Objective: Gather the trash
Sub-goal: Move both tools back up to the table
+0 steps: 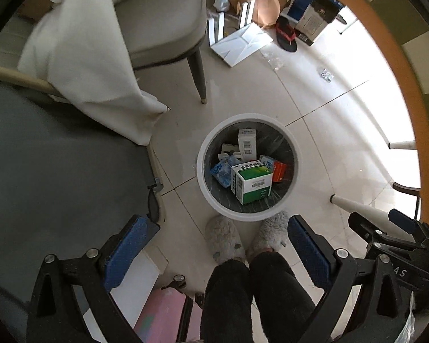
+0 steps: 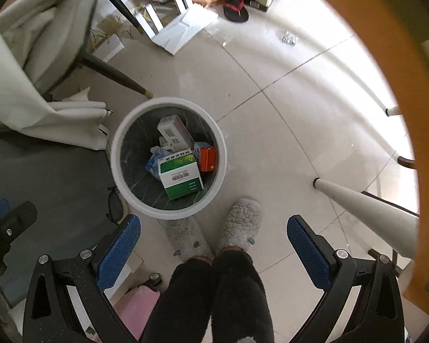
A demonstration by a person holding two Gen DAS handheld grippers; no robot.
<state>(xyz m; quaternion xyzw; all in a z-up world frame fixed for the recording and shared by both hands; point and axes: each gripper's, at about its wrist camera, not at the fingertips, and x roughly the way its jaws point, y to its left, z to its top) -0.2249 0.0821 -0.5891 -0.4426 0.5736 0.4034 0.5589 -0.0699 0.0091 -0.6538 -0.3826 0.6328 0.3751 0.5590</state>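
A round white trash bin [image 1: 203, 183] with a dark liner stands on the tiled floor; it also shows in the right wrist view [image 2: 115, 168]. Inside lie a green and white box [image 1: 253, 184] [image 2: 181, 175], a white box [image 1: 247, 141] [image 2: 174, 133], an orange box [image 1: 278, 171] [image 2: 208, 158] and a blue plastic wrapper [image 1: 221, 171] [image 2: 154, 164]. My left gripper [image 1: 217, 245] is open and empty, held above the floor just in front of the bin. My right gripper [image 2: 214, 243] is open and empty, to the right of the bin, above the person's slippers.
The person's grey slippers [image 1: 226, 238] [image 2: 243, 223] stand beside the bin. A grey chair [image 1: 168, 28] with a white cloth [image 1: 85, 57] is at the left. Cardboard, white sheets [image 1: 240, 43], a sandal [image 2: 236, 8] and a small foil scrap [image 1: 326, 74] [image 2: 290, 38] lie further away. A white table leg [image 2: 366, 203] is at the right.
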